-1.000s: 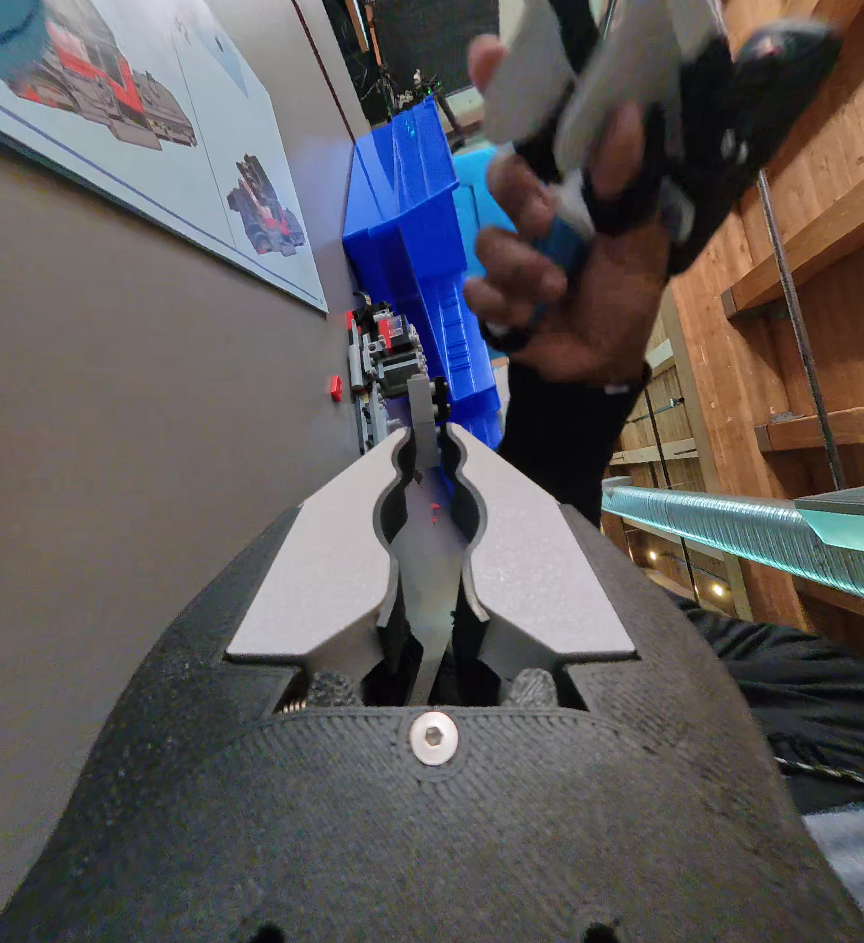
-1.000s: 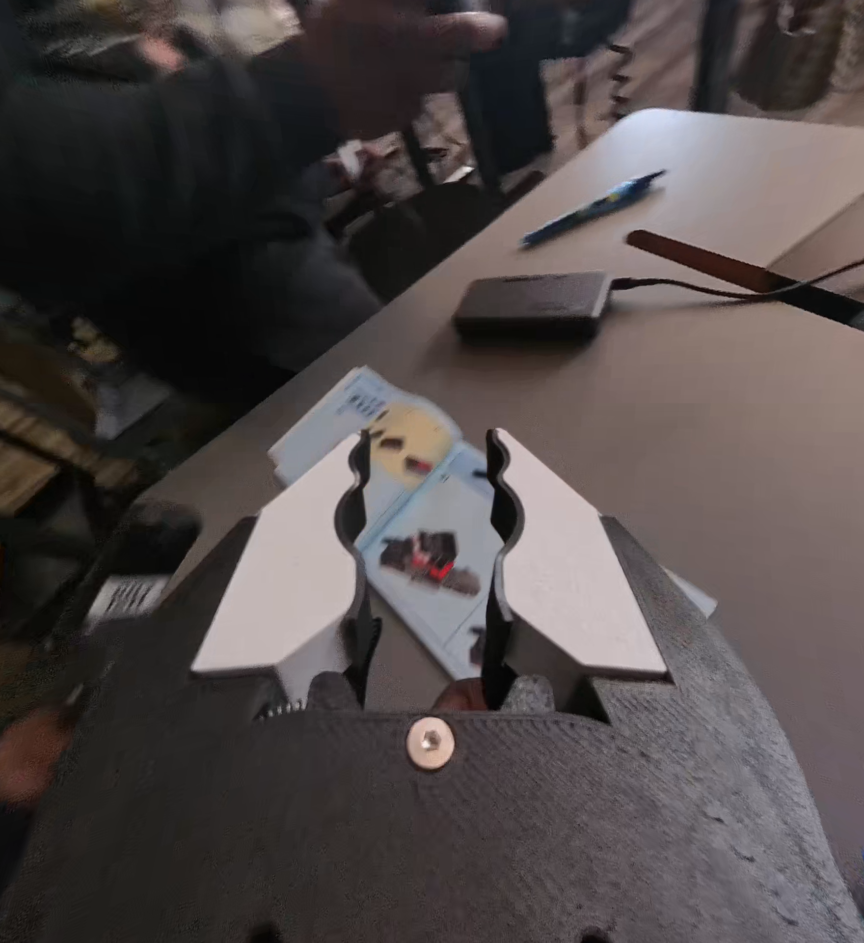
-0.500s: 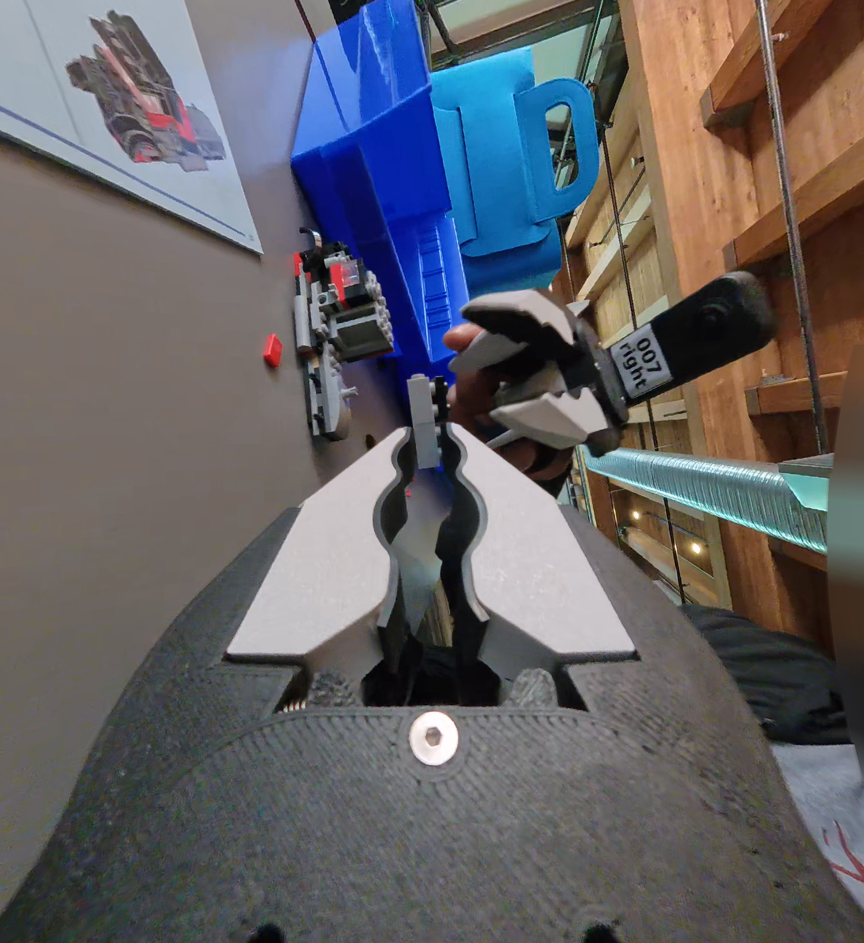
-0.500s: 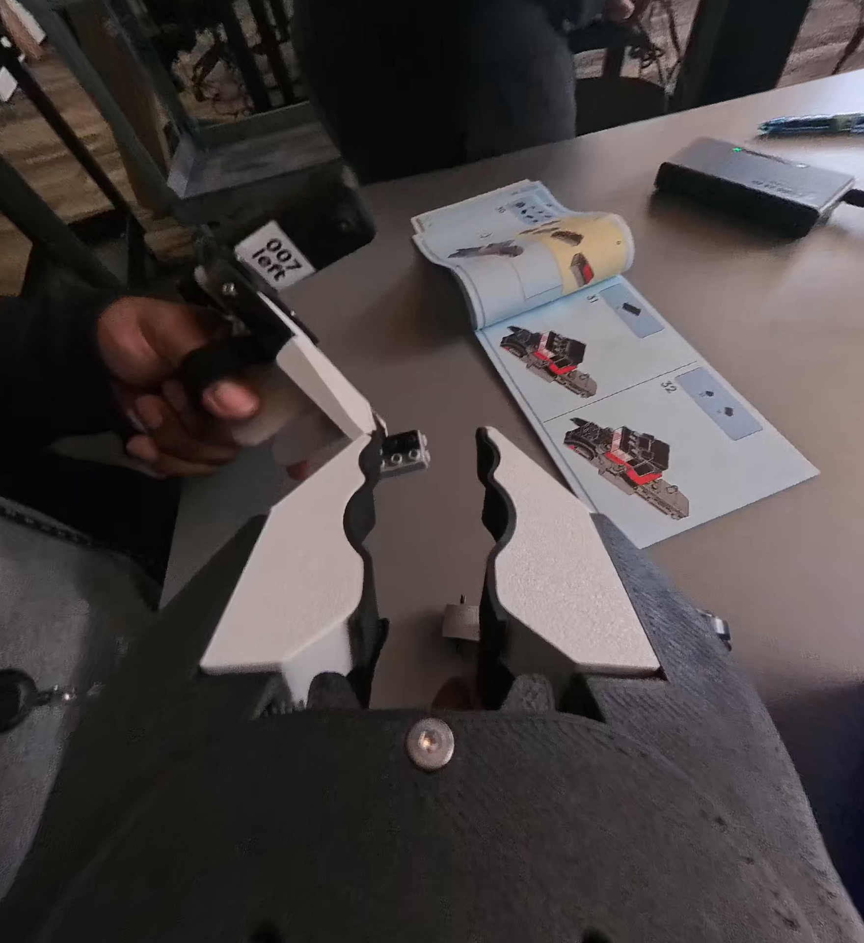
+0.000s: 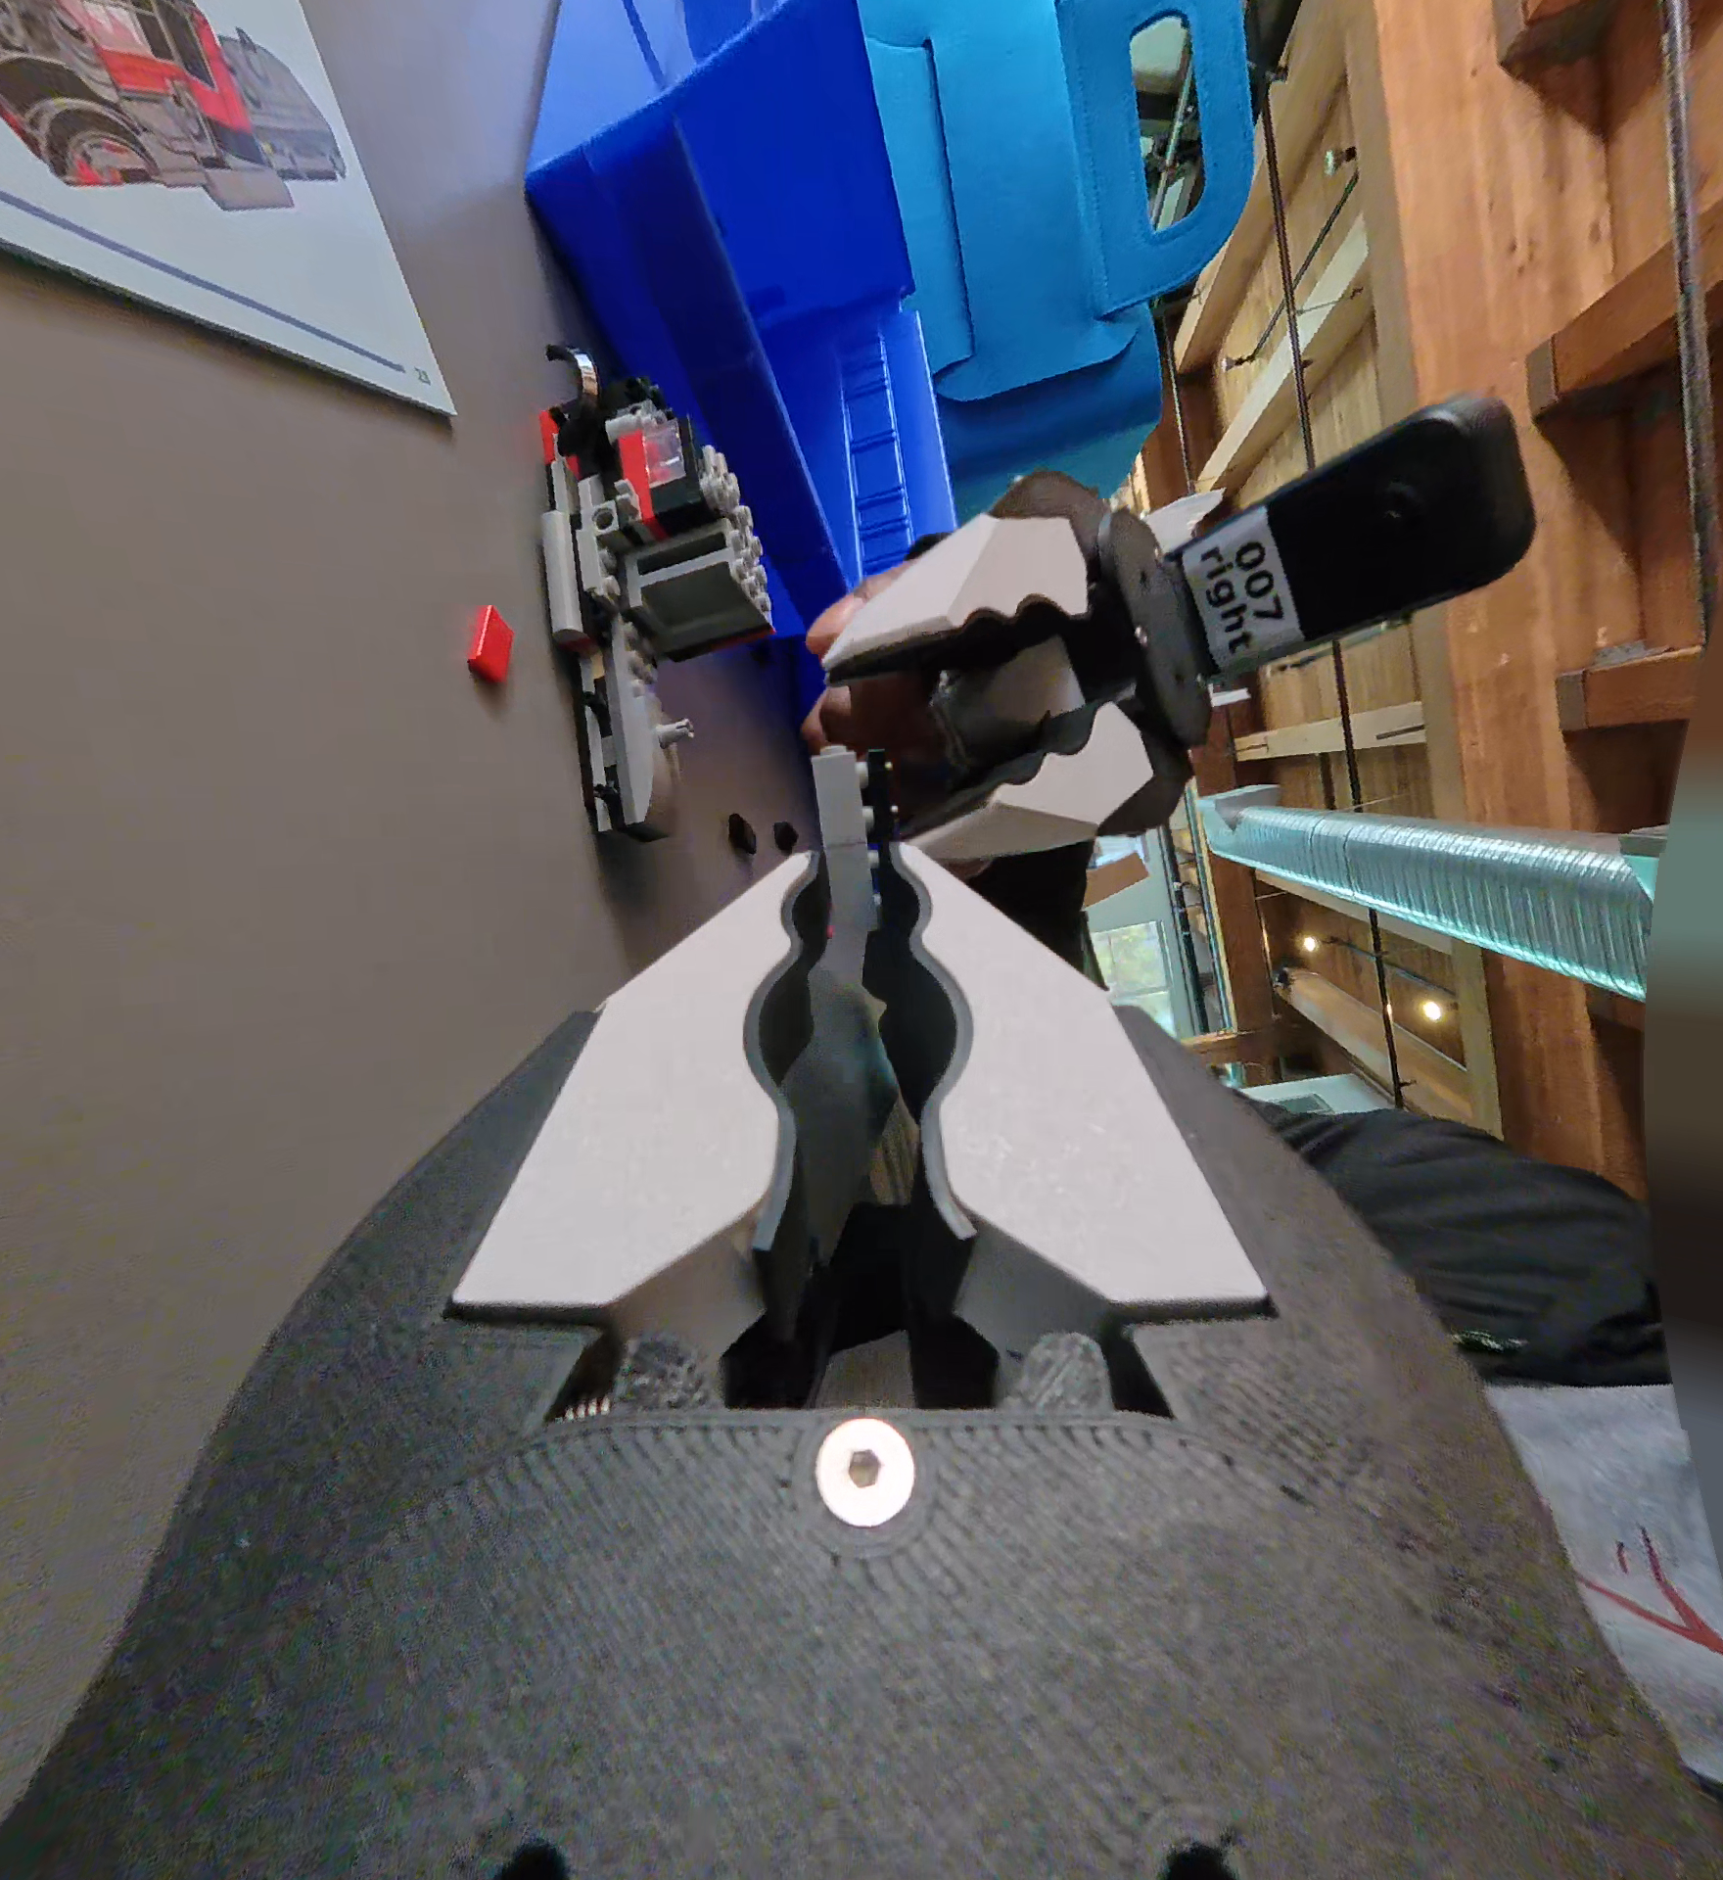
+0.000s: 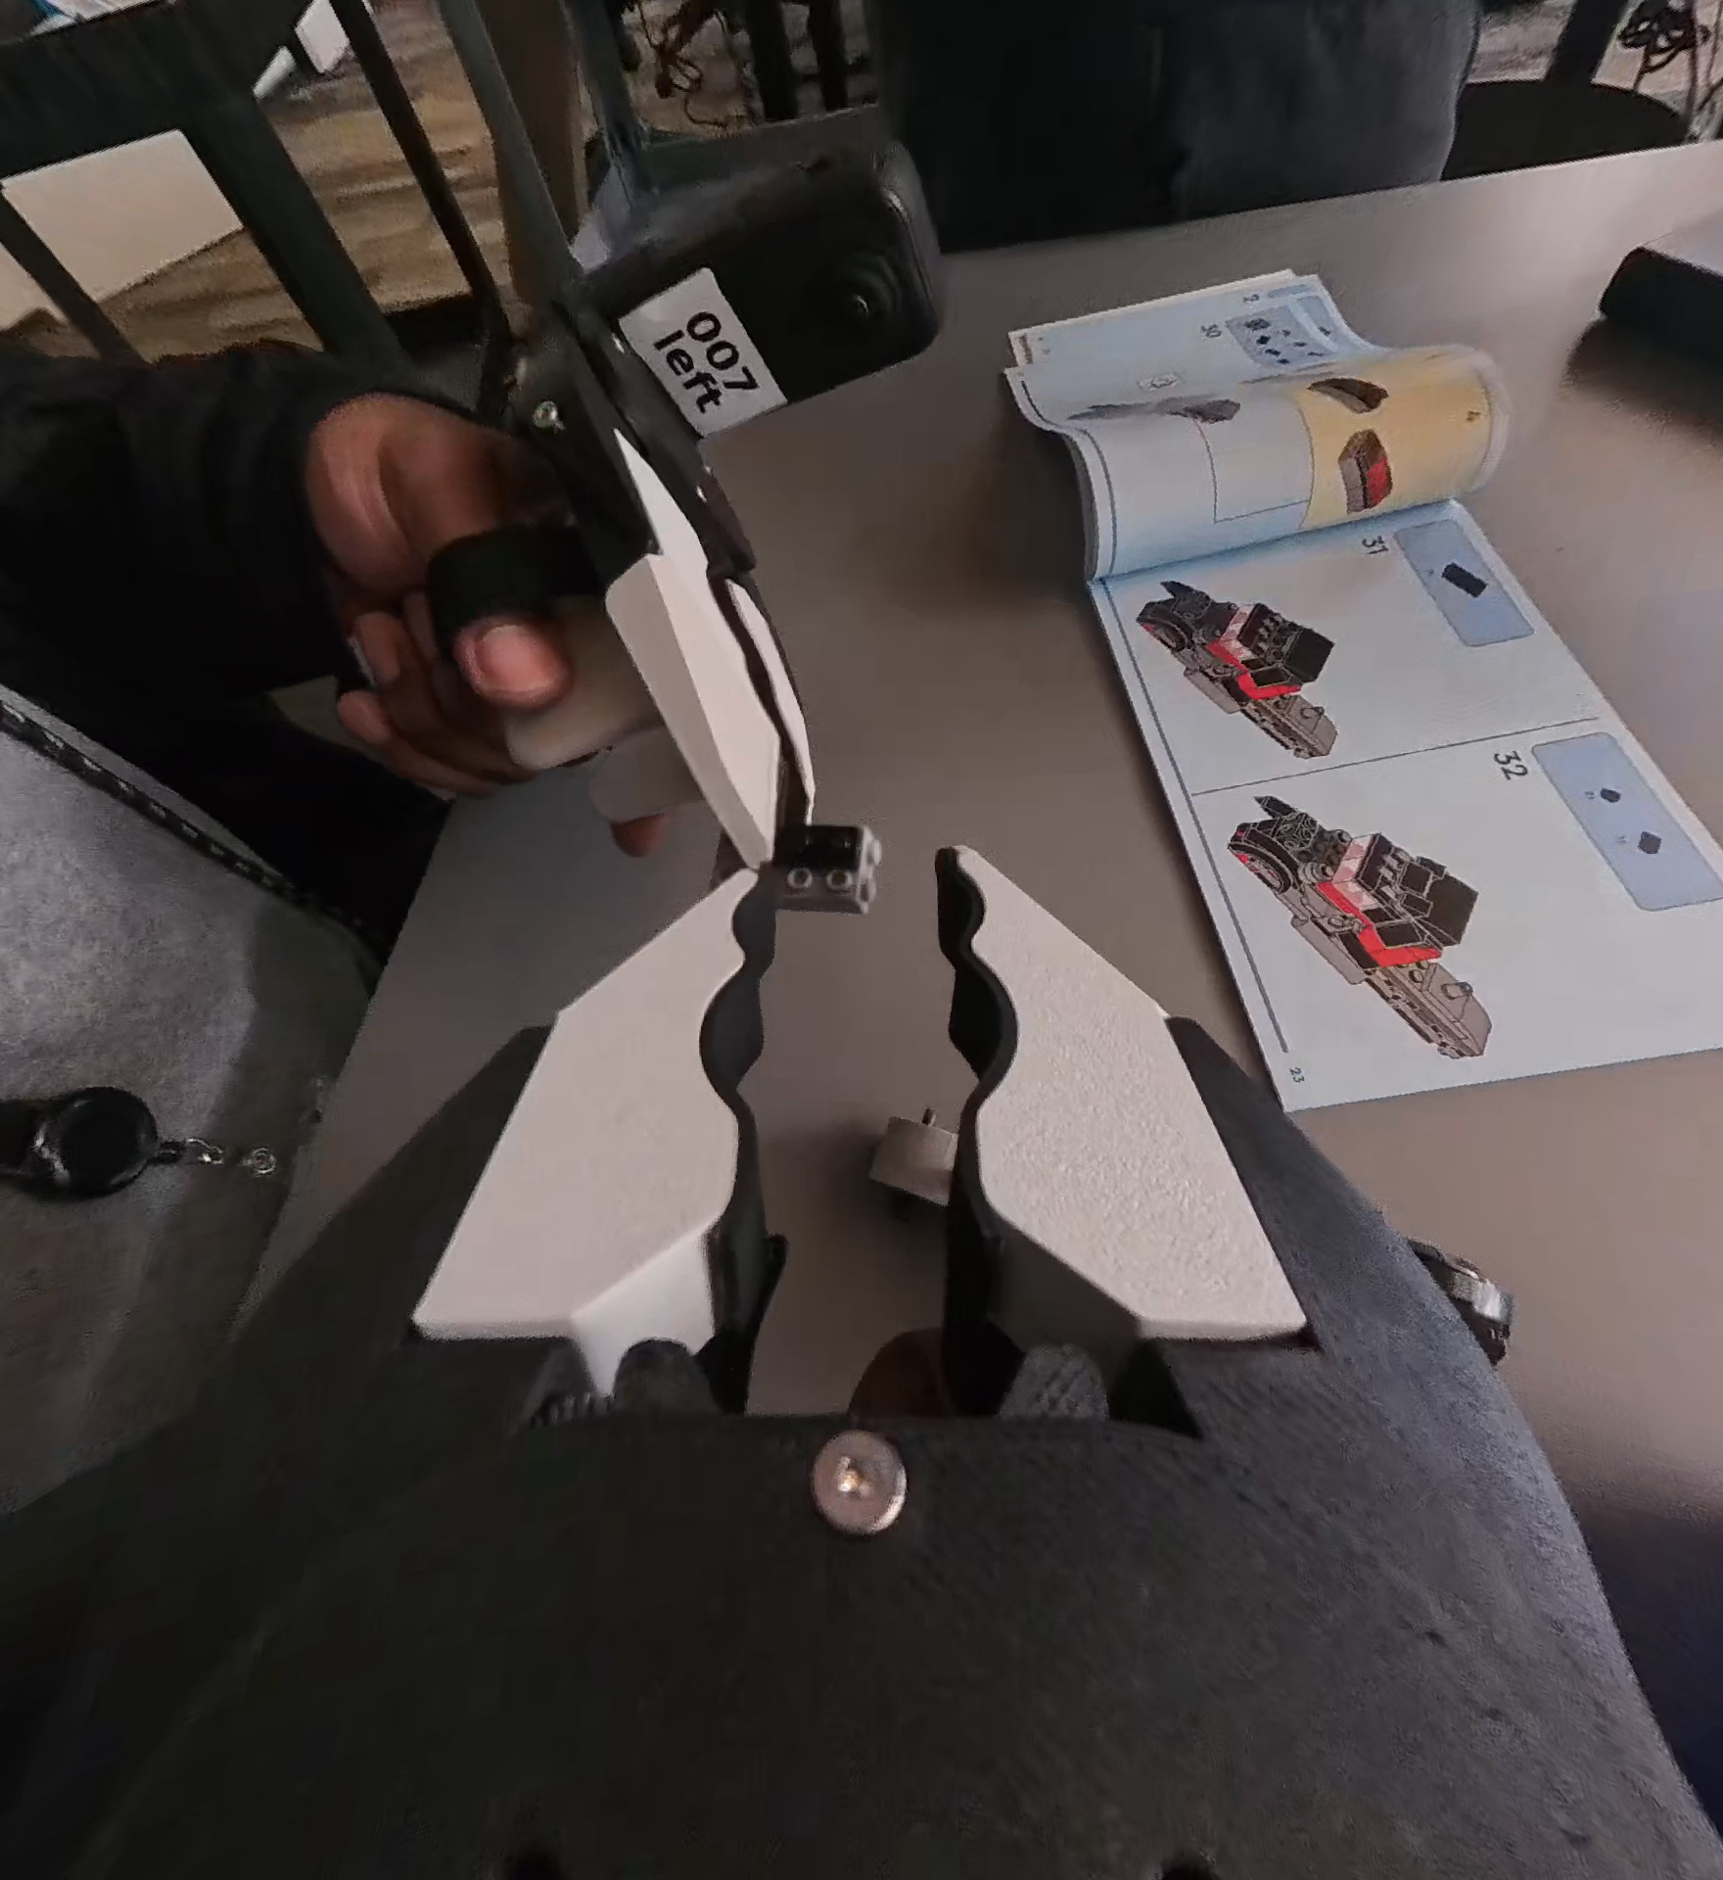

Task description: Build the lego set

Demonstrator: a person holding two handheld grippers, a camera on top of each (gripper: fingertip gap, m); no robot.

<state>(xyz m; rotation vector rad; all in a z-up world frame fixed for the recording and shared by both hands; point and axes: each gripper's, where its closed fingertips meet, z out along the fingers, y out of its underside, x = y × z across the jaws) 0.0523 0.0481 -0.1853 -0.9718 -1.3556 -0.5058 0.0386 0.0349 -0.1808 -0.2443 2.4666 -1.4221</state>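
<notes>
My left gripper [image 5: 857, 865] is shut on a small grey and black lego piece [image 5: 849, 809] and holds it above the table. In the right wrist view the left gripper [image 6: 786, 814] comes in from the upper left with that piece [image 6: 830, 867] at its tip. My right gripper [image 6: 852, 875] is open; the piece sits just inside its left fingertip. It also shows in the left wrist view [image 5: 868, 753], open, just right of the piece. The part-built red, black and grey lego model [image 5: 644, 610] lies on the table beyond.
An open instruction booklet [image 6: 1397, 763] lies on the grey table [image 6: 939, 610]. A red piece [image 5: 489, 641] and two small black pieces [image 5: 744, 832] lie near the model. Blue bins [image 5: 786, 254] stand behind it. A small grey part [image 6: 906, 1160] lies under my right gripper. Left and right tips are no more than a few centimetres apart.
My right gripper has swung from facing across the table to facing the left gripper and has closed in on the held piece. The left gripper stays shut on the piece.
</notes>
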